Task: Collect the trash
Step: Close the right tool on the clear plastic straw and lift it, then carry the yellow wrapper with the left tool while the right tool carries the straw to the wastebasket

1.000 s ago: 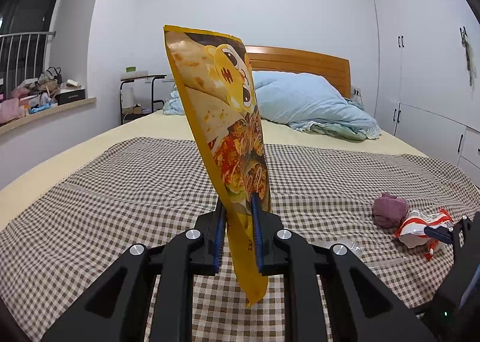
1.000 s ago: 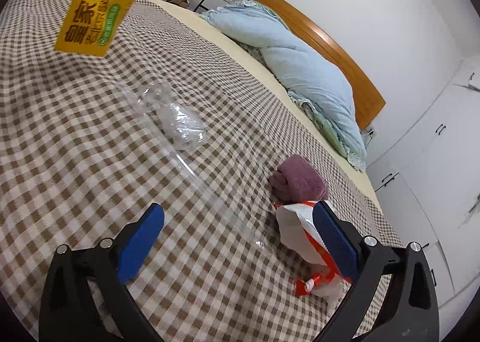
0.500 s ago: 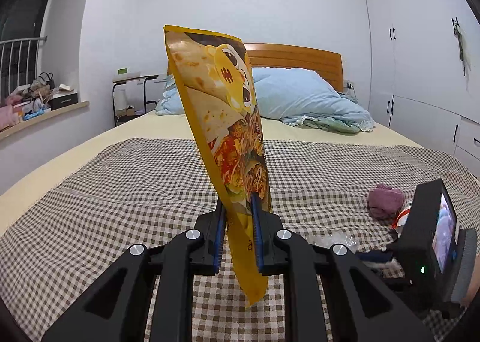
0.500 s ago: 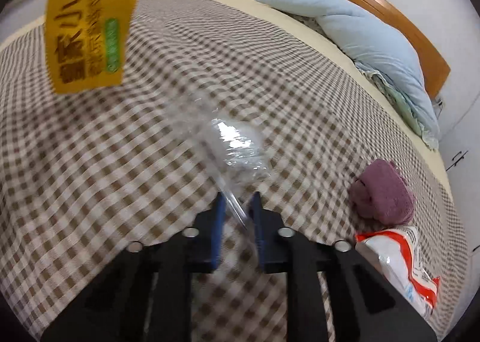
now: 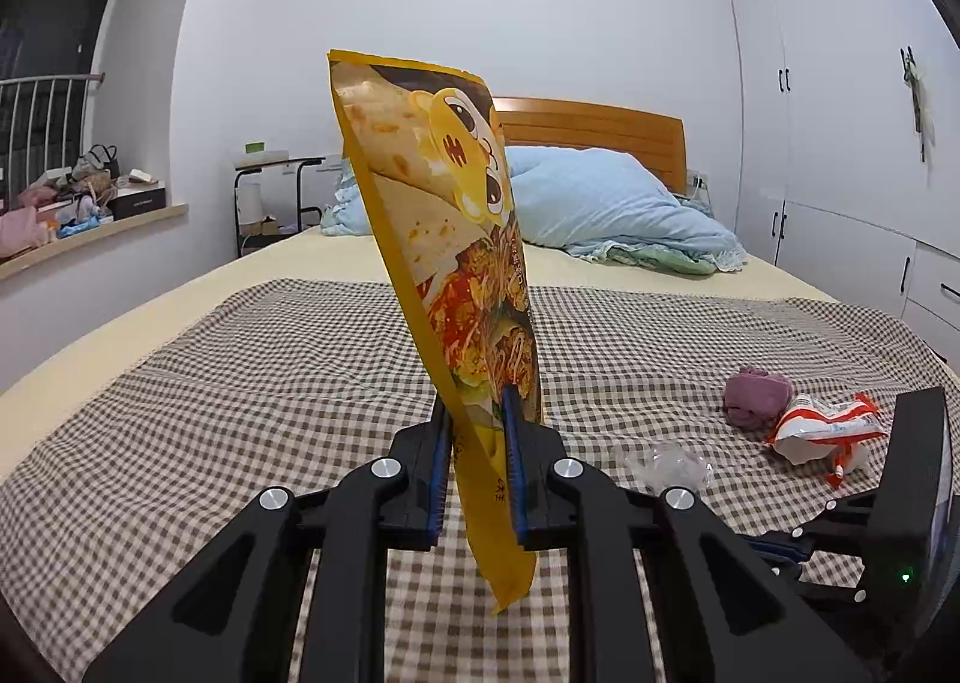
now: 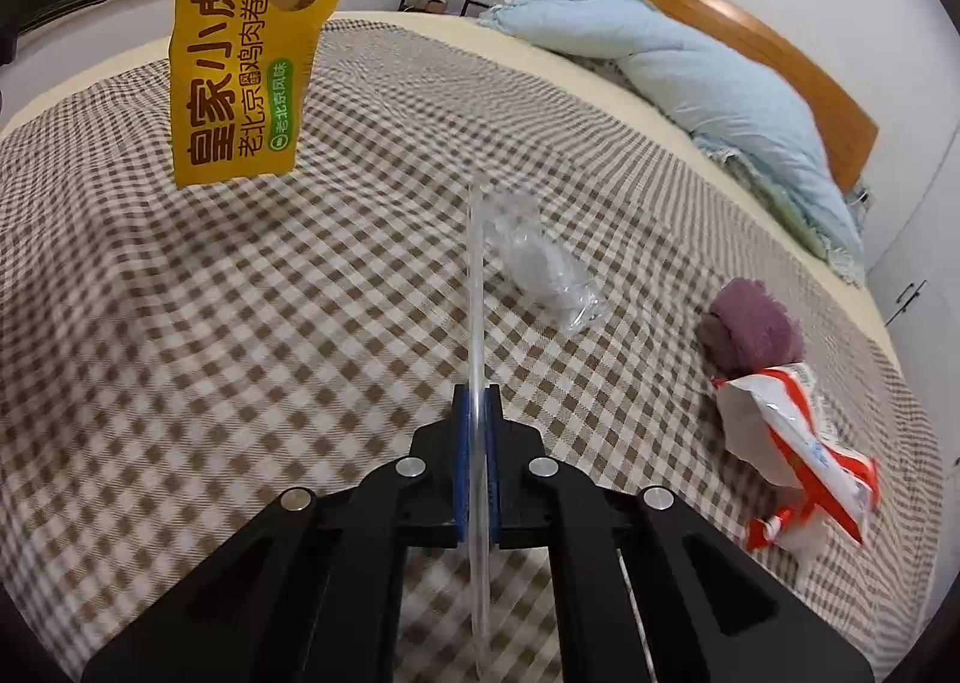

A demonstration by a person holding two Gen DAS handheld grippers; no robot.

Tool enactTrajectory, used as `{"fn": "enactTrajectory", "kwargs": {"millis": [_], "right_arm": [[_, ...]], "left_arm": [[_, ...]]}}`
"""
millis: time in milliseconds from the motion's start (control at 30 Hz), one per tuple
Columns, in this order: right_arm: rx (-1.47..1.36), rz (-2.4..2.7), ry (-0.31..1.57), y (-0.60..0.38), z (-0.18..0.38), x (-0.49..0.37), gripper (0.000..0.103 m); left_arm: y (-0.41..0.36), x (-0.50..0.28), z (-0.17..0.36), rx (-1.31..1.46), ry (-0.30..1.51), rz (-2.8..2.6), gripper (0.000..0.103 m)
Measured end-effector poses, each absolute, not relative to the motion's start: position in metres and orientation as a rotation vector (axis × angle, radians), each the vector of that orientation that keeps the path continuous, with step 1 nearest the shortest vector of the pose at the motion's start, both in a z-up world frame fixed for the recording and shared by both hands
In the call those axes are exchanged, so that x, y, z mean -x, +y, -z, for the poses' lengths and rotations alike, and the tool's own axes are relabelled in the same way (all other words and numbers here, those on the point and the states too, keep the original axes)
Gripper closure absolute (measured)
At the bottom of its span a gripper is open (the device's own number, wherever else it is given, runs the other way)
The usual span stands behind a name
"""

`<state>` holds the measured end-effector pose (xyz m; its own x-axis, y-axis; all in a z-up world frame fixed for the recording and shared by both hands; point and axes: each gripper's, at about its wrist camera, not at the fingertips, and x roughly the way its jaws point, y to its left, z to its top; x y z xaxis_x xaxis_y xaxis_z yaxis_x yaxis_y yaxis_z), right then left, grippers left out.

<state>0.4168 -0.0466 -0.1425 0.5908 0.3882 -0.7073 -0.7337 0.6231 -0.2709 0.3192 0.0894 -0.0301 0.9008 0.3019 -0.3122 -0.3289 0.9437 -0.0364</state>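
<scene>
— What has each tool got hold of?

— My left tool is nearly closed, its pads pinching the yellow snack bag near its lower end; the bag stands almost upright above the pads, a short tail hanging below them; my right tool has its jaws pressed together on a clear plastic strip that runs straight ahead from the pads, edge-on to me.

— And the other trash?

— A crumpled clear wrapper lies on the checked blanket just right of the strip; whether it joins the strip I cannot tell, the plastic being so faint; further right of the right tool, a red-and-white packet lies touching a purple cloth bundle; the yellow bag hangs up and to the left of that tool.
</scene>
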Motion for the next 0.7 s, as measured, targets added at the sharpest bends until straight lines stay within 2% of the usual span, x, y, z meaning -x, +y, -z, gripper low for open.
{"fn": "enactTrajectory", "kwargs": {"millis": [433, 700], "right_arm": [[0.474, -0.587, 0.591, -0.065, 0.093, -0.354, 0.098], [0.442, -0.571, 0.568, -0.076, 0.084, -0.327, 0.098]], "left_arm": [[0.086, -0.272, 0.017, 0.111, 0.245, -0.319, 0.089], [0.082, -0.246, 0.015, 0.128, 0.229, -0.298, 0.089]]}}
